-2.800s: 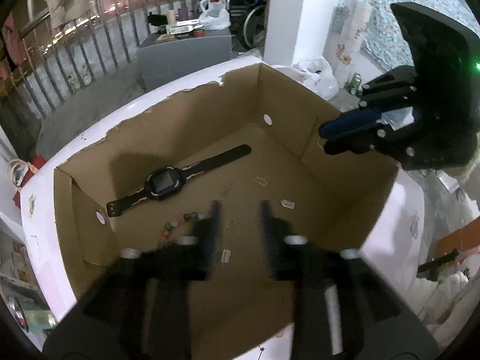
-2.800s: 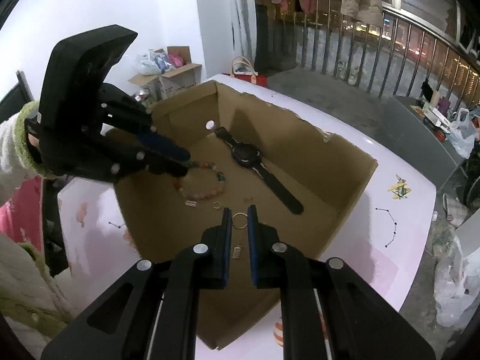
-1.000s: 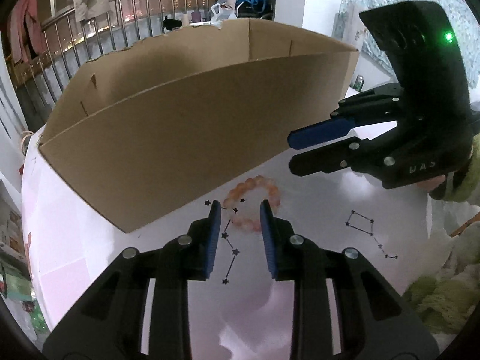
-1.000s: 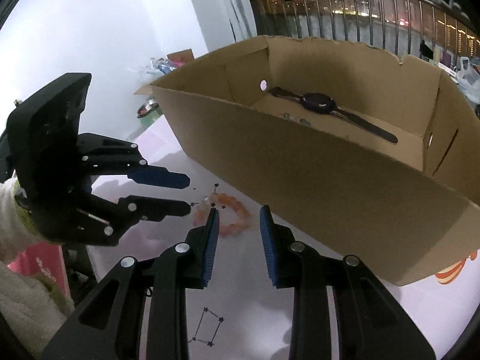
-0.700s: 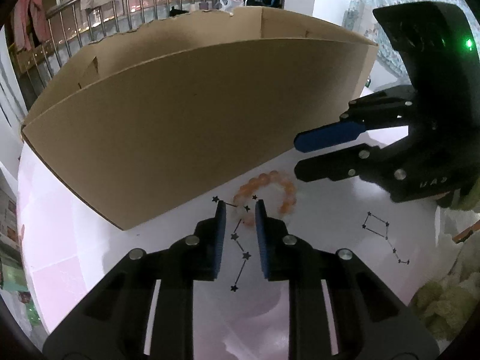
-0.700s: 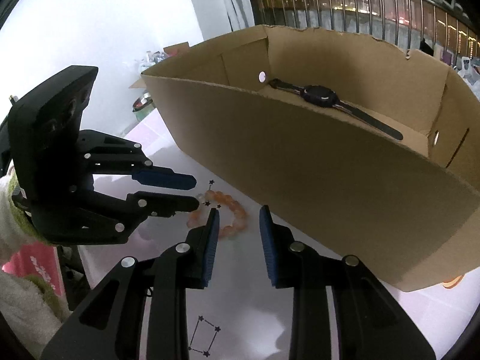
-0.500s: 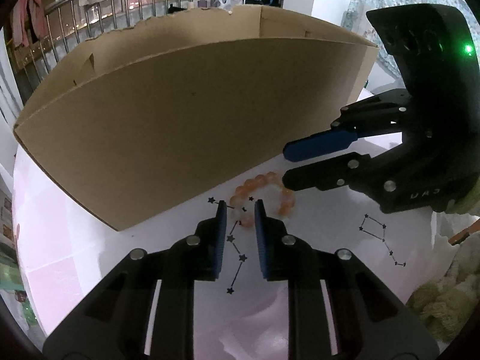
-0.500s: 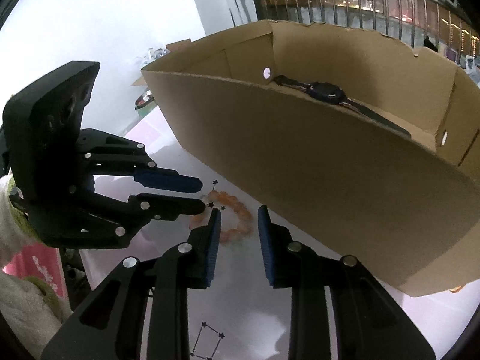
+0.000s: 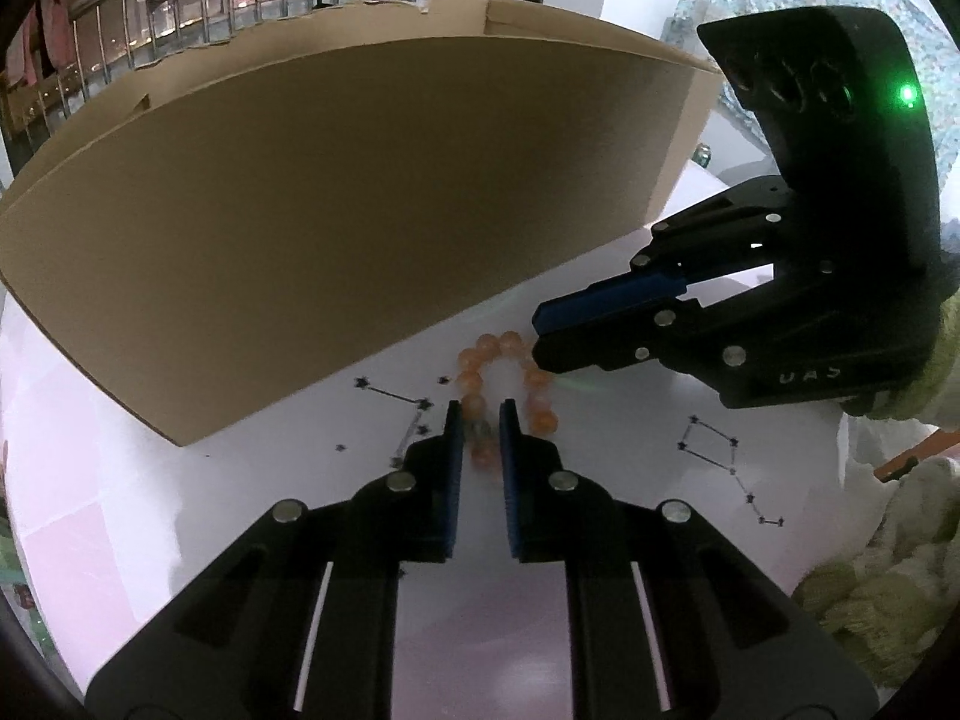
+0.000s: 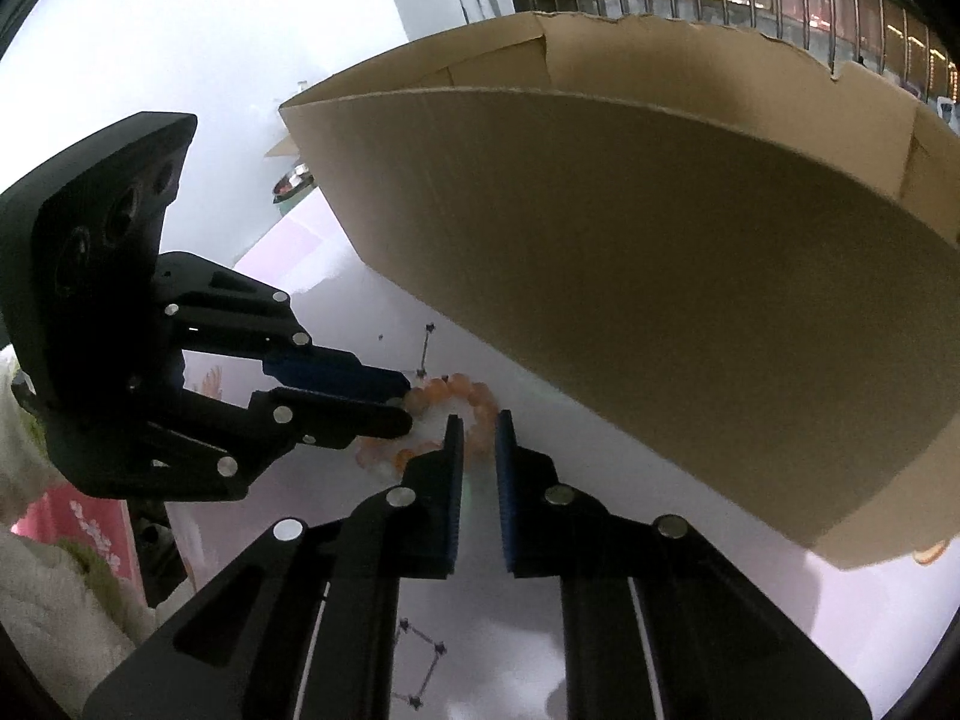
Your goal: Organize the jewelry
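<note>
Beads of an orange bracelet (image 9: 507,387) lie in a loop on the white tabletop (image 9: 630,498), just in front of the near wall of a large cardboard box (image 9: 360,228). Both grippers point down at this loop from opposite sides.

From the left wrist camera, the left gripper (image 9: 480,420) has its blue-padded jaws drawn close, with the near side of the bracelet between them; the beads there are blurred, and the pads appear to pinch them. These jaws have just been closing. In the same view the right gripper (image 9: 537,336) comes in from the right, its jaws nearly together, their tips meeting the far right part of the loop.

From the right wrist camera, the right gripper (image 10: 477,426) shows a narrow gap with a bead or two of the bracelet (image 10: 462,396) at its tips, so it seems to grip the strand as well. Its jaws have likewise just been closing. The left gripper (image 10: 403,402) reaches in from the left, its tips touching the left side of the loop.

Thin black constellation drawings (image 9: 720,468) mark the tabletop near the bracelet. A fuzzy pale green sleeve (image 9: 888,570) shows at the right edge of the left view. Metal railing (image 9: 180,12) runs behind the box.
</note>
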`<state>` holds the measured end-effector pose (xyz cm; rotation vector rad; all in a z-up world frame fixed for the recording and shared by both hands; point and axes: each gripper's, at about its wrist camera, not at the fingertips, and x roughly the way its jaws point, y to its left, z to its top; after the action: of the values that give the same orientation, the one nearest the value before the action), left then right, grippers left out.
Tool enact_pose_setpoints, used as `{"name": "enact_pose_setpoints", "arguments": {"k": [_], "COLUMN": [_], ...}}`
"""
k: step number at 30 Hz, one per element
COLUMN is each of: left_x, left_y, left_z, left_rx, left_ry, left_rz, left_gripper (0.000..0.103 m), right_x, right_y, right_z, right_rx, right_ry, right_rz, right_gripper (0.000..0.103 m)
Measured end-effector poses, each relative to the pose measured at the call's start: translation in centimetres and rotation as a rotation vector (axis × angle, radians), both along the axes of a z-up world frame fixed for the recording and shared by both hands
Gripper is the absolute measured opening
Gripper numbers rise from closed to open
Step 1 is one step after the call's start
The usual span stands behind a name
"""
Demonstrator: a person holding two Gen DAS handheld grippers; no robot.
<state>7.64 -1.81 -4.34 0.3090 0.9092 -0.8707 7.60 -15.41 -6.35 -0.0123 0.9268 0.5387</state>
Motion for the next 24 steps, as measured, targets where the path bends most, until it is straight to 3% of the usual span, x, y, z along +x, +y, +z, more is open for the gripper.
{"name": "enact_pose_setpoints", "arguments": {"k": [9,20,24], "left_x": [-2.3,-3.5,-3.1], "left_y": [-1.7,-4.0,-3.8], "left_z": [-0.2,-0.5,-0.2], "left_rx": [-0.021,-0.051,-0.046], "left_ry": [0.011,0.034,0.012], "left_rz": [-0.056,-0.154,-0.129], "left_gripper": [0.011,0.011,0.011], "right_x": [-1.6,-2.9,-3.6], "right_y": [-1.5,-2.7,-3.3], "right_z": [-0.1,1.6,1.2], "right_rx": [-0.01,-0.021,-0.037], "right_ry": [0.018,-0.023,-0.016], "right_rz": [-0.038,-0.074,-0.065], "right_gripper": [0.011,0.011,0.011]}}
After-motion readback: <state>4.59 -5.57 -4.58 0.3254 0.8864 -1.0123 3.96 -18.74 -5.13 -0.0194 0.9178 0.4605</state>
